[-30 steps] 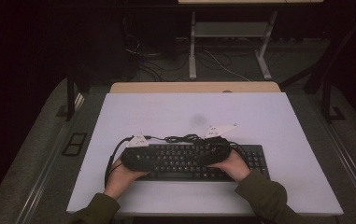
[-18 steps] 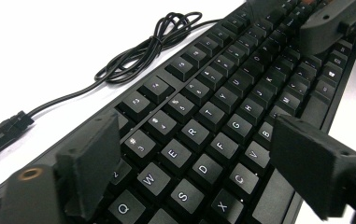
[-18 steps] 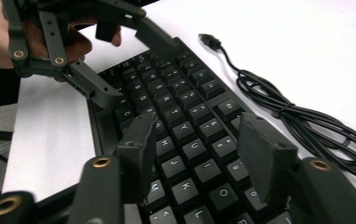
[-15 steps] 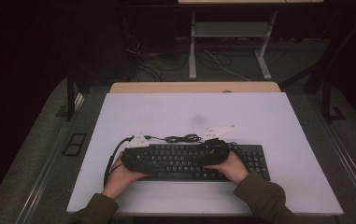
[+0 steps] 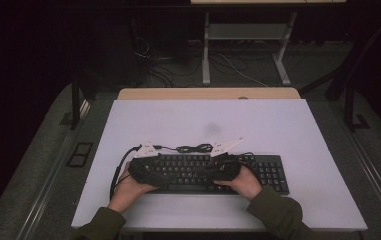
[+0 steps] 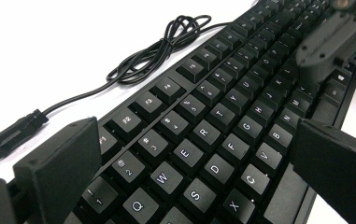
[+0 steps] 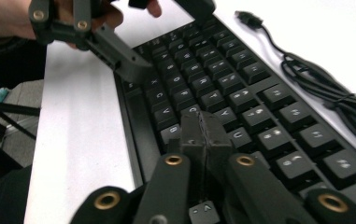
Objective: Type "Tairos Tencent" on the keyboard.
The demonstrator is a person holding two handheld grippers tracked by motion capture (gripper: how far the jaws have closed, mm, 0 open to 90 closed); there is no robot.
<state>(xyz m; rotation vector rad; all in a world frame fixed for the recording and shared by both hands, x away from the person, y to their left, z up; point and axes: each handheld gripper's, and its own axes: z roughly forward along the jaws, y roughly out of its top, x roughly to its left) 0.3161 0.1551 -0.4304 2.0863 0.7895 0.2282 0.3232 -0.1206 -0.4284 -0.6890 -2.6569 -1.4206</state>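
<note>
- Keyboard point(image 5: 213, 172), black with white letters, lies flat near the front edge of the white worktop point(image 5: 278, 130), its long side running across in front of me.
- My left claw point(image 5: 145, 170) sits over the left end of the keyboard; its jaws have just been opening and now stand wide, with nothing between them.
- Seen from the left gripper view, the two black jaws frame the letter rows of the keyboard point(image 6: 213, 135) from above, one over the number row at the far edge, the other past the near edge by the bottom row.
- My right claw point(image 5: 225, 167) hangs over the middle of the keyboard; its jaws have just been closing and now meet, pads pressed flat together with nothing caught.
- In the right gripper view, the closed tips of my right claw point(image 7: 202, 128) rest just above the lower letter rows of the keyboard point(image 7: 222, 79); whether they touch a key I cannot tell.
- Keyboard cable point(image 5: 193, 148) lies in a loose coil on the worktop just behind the keyboard, its USB plug point(image 6: 7, 140) free on the white surface.
</note>
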